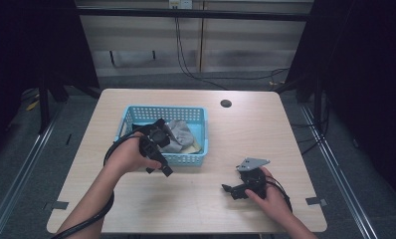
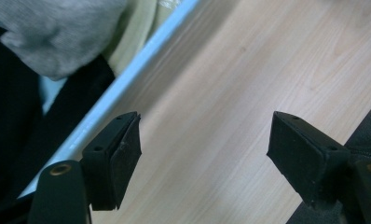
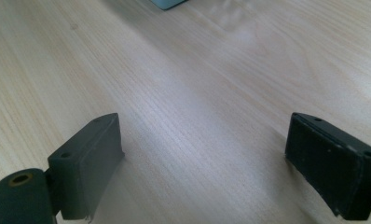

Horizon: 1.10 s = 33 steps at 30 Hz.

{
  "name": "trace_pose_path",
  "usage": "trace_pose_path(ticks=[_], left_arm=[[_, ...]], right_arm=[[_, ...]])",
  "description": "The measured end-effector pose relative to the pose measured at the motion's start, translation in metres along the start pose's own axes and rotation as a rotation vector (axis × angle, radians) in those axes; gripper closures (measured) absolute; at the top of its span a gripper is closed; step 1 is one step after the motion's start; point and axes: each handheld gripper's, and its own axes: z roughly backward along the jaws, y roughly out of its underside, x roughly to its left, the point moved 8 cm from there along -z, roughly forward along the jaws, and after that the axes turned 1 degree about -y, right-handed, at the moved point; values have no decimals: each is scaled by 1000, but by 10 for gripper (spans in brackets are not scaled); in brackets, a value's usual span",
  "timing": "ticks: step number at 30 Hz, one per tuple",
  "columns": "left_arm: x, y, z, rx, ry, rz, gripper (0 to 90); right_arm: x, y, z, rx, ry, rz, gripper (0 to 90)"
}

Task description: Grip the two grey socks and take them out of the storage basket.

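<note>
A light blue plastic basket (image 1: 198, 119) stands left of the table's middle. In it lie a grey cloth (image 1: 178, 133), a pale yellow cloth (image 1: 192, 146) and a dark cloth. My left gripper (image 1: 158, 167) hangs at the basket's front rim, open and holding nothing. In the left gripper view its jaws (image 2: 207, 154) stand wide apart over bare wood, beside the basket rim (image 2: 127, 79), the grey cloth (image 2: 58, 32) and the dark cloth (image 2: 11, 116). My right gripper (image 1: 230, 191) rests low near the front right, pointing left. It is open (image 3: 202, 158) over bare table.
The wooden table (image 1: 246, 134) has a round cable hole (image 1: 226, 103) at the back, right of the basket. A corner of the basket (image 3: 167, 3) shows at the top of the right gripper view. Cables run along the floor behind the table.
</note>
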Motion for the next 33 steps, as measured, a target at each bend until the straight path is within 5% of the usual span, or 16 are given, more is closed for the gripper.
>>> trace_pose_path(ticks=[4,16,23,25,33], left_arm=[[5,-10,4,-4,8,8,248],[26,-38,3,-31,-63,53,248],[45,-50,-7,-46,-93,101,257],[53,-53,-14,-57,-104,146,257],[74,-57,-28,-67,-147,184,253]], right_arm=[[0,0,0,0,0,0,104],[0,0,0,0,0,0,104],[0,0,0,0,-1,0,104],[0,0,0,1,-1,-1,104],[0,0,0,1,-1,-1,104]])
